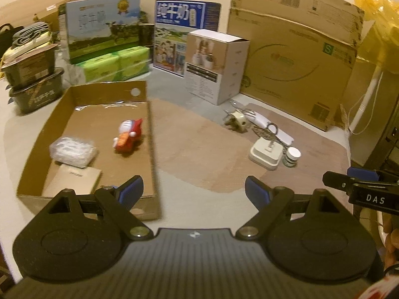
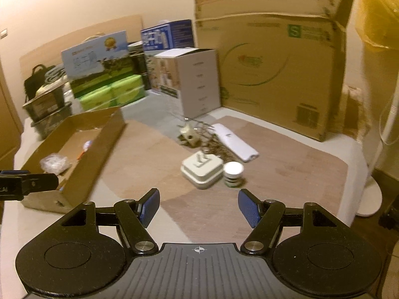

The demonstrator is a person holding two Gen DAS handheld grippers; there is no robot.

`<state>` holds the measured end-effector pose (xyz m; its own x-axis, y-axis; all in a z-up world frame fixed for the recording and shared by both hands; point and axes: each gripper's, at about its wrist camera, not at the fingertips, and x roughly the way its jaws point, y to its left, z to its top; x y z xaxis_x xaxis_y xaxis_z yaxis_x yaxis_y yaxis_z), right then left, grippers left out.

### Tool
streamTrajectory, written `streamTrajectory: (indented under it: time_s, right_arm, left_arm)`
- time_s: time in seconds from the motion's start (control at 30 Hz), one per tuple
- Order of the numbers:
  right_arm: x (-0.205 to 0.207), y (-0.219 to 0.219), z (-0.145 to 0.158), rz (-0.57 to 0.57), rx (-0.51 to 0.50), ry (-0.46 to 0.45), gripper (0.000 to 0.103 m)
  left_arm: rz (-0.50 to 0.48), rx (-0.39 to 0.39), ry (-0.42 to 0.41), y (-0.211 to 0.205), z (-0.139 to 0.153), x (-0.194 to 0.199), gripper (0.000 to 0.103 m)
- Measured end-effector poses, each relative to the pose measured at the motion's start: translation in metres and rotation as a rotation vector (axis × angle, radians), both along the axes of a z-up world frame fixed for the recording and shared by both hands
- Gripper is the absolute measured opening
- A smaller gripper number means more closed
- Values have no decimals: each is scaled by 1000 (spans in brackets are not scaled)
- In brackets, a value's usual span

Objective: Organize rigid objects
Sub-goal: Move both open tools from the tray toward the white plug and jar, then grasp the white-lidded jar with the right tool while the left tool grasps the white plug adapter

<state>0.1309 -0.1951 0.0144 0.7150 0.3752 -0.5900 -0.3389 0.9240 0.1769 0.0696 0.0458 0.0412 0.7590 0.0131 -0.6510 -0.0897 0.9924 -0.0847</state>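
Both grippers are empty with jaws spread wide, the left gripper (image 1: 194,190) more so than the right gripper (image 2: 198,208). Ahead of the right jaws wait the white dock (image 2: 202,172) and small jar (image 2: 233,174), unsorted; the cardboard tray (image 1: 150,134), holding the toy (image 1: 128,135), sits left of the left jaws.

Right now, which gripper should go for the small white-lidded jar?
Right. The right gripper is open, empty and nearly facing the jar. The left gripper, also open, sits nearer the cardboard tray, jar off to its side.
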Motion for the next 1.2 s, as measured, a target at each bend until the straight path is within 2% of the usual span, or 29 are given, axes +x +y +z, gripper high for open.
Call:
streamTrajectory:
  time_s: [0.47, 0.9, 1.2]
  right_arm:
    - [15, -33, -12, -60, 18, 30, 69]
    - [35, -37, -26, -47, 3, 50, 69]
    - [56, -37, -37, 2, 5, 41, 69]
  left_arm:
    - [-73, 5, 13, -34, -10, 29, 87]
    - [-111, 7, 22, -52, -21, 55, 87]
    - [-139, 12, 36, -63, -32, 76, 87]
